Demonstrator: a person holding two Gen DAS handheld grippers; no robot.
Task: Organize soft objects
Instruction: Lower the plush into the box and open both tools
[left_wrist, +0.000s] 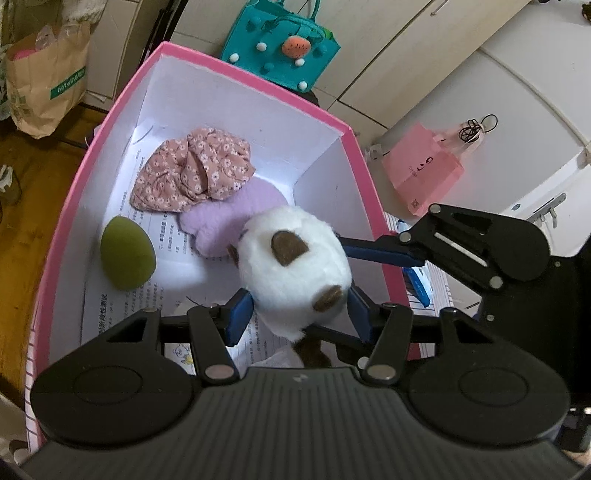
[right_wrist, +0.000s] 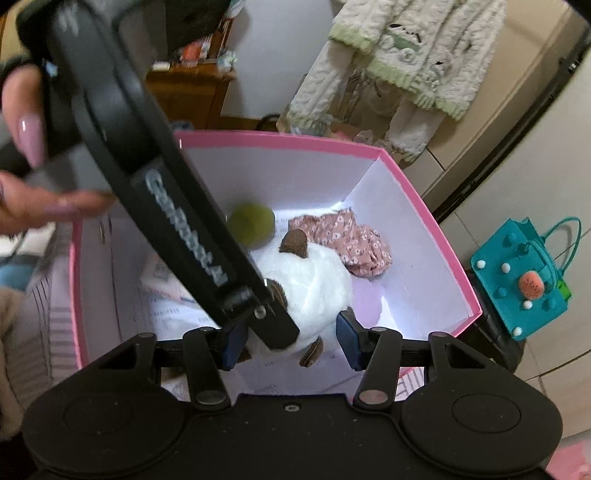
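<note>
Starting at the left of your left wrist view, a green soft ball (left_wrist: 127, 257) lies on the printed paper (left_wrist: 110, 314) lining the pink box (left_wrist: 66, 206). Just right of it a floral cloth (left_wrist: 192, 173) sits bunched up, overlapping a lilac fluffy piece (left_wrist: 229, 218). Further right, your left tongs (left_wrist: 299, 314) stand with their blue pads (left_wrist: 240, 314) pressed into both sides of the white plush toy (left_wrist: 295, 266), clamped on it above the box floor. The toy's brown patches face the camera. From the right edge, your right tongs (left_wrist: 384, 253) reach in, one blue finger touching the toy's side.

In your right wrist view, your left hand (right_wrist: 26, 147) grips the black body of the other tool at far left. Its arm crosses in front of the toy (right_wrist: 314, 288). The right tongs (right_wrist: 291, 341) bracket the toy's lower part; the left pad is partly hidden, so you cannot tell whether they squeeze it or merely sit beside it. A teal felt bag (right_wrist: 517, 291) stands outside the box on the right.
</note>
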